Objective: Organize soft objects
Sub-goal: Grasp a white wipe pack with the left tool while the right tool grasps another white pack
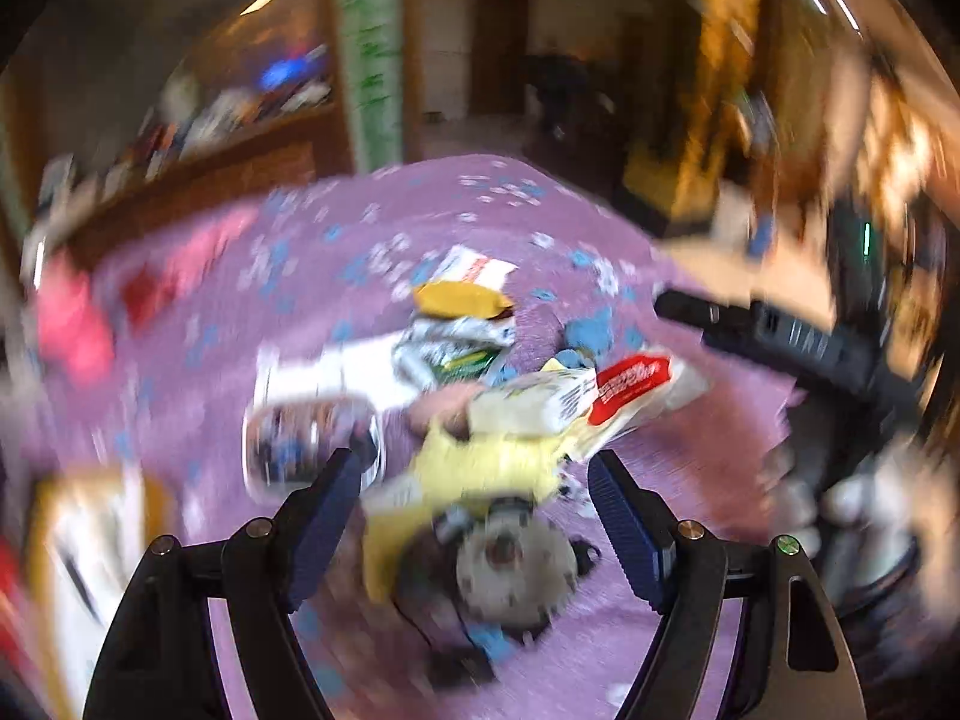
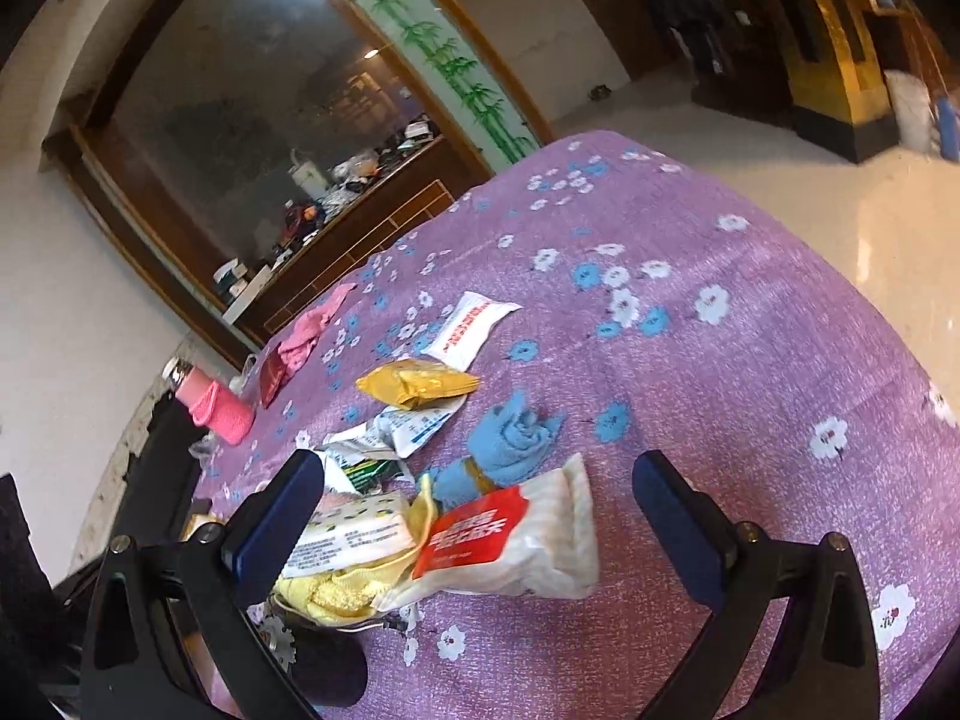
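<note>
A heap of soft things lies on the purple flowered tablecloth (image 2: 750, 396). In the right wrist view it holds a white packet with a red label (image 2: 510, 546), a yellow cloth (image 2: 336, 594), a rolled blue towel (image 2: 510, 444), a tissue pack (image 2: 354, 528), a yellow pouch (image 2: 420, 384) and a white sachet (image 2: 474, 324). My right gripper (image 2: 480, 486) is open, its fingers either side of the red-label packet without touching it. In the blurred left wrist view my left gripper (image 1: 480, 492) is open above the yellow cloth (image 1: 486, 468) and a toothed disc (image 1: 510, 564).
A pink cloth (image 2: 312, 324), a red booklet (image 2: 273, 375) and a pink knit-covered bottle (image 2: 216, 408) sit at the cloth's far left edge. A black elongated device (image 1: 780, 342) reaches in at the right of the left wrist view. A person (image 2: 690, 18) stands far back.
</note>
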The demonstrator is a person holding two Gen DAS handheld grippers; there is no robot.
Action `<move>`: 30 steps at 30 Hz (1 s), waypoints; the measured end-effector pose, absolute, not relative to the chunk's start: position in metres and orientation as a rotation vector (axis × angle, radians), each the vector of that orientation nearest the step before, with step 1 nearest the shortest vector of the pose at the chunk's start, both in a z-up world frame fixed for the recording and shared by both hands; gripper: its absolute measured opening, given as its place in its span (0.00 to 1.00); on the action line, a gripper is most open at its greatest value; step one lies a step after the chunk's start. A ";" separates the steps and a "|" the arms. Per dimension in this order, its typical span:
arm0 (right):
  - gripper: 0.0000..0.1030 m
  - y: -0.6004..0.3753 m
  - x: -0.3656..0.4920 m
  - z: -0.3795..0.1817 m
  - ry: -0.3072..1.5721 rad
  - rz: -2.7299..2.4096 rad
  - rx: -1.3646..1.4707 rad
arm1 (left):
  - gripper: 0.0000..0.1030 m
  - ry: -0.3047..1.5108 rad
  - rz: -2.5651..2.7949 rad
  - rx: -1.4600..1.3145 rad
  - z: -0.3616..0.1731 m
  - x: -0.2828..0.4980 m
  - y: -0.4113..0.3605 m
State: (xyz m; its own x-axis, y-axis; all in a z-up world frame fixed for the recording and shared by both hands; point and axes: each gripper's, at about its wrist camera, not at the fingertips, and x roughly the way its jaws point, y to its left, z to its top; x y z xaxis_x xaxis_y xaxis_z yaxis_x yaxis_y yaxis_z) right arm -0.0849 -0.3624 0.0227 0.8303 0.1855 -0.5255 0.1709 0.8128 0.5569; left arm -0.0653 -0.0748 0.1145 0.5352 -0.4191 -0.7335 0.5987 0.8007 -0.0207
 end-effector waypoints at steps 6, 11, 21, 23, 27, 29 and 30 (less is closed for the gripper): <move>0.99 -0.373 -0.086 0.019 0.611 -0.025 0.672 | 0.79 0.831 -0.651 0.501 0.094 -0.040 -0.135; 0.99 -0.374 -0.070 -0.002 0.737 -0.012 0.713 | 0.79 0.892 -0.642 0.553 0.080 -0.014 -0.152; 0.90 -0.349 -0.059 -0.014 0.851 -0.084 0.545 | 0.41 0.881 -0.641 0.818 0.052 -0.019 -0.191; 0.71 -0.341 -0.058 -0.014 0.860 -0.077 0.496 | 0.37 0.903 -0.656 0.833 0.048 -0.018 -0.190; 0.45 -0.345 -0.061 -0.013 0.843 -0.025 0.541 | 0.29 0.880 -0.657 0.786 0.055 -0.018 -0.187; 0.38 -0.349 -0.064 -0.008 0.809 -0.003 0.575 | 0.28 0.861 -0.667 0.748 0.062 -0.020 -0.185; 0.36 -0.350 -0.065 -0.006 0.794 0.004 0.583 | 0.28 0.852 -0.672 0.731 0.064 -0.022 -0.185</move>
State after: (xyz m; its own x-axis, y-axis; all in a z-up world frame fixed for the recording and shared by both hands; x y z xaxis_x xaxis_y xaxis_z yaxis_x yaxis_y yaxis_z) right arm -0.0654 -0.3502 -0.0060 0.7093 0.2170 -0.6707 0.2094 0.8436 0.4944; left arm -0.0219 -0.1848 0.0640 0.4908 -0.2265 -0.8413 0.7652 0.5739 0.2919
